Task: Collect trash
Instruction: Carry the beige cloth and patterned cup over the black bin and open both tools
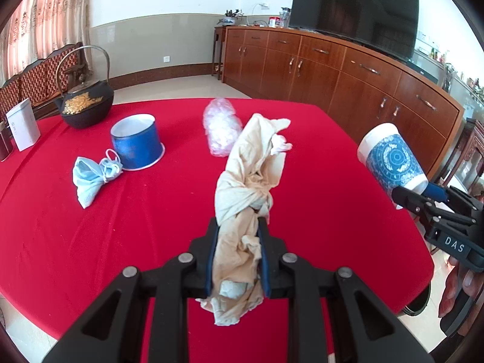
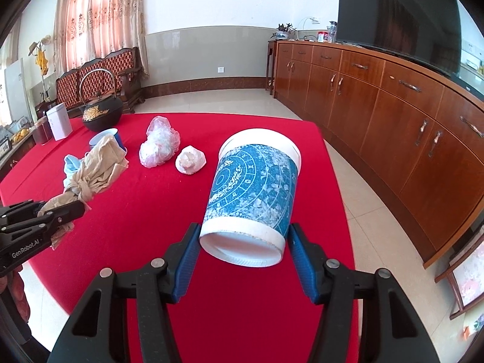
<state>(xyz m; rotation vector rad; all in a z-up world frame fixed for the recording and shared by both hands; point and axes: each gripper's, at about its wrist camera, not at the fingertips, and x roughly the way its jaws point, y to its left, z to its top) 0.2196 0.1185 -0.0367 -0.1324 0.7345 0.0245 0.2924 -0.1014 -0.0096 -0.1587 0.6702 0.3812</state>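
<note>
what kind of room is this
Most likely a home living or dining room: a large dark television on a long wooden sideboard, a carved upholstered bench by curtained windows, and a red-clothed table with an iron teapot.

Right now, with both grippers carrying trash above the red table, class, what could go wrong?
1. The patterned blue paper cup is pinched only near its base by the right gripper; tilted, it might slip.
2. The knotted beige plastic bag trails beyond the left gripper and could snag the crumpled clear bag.
</note>
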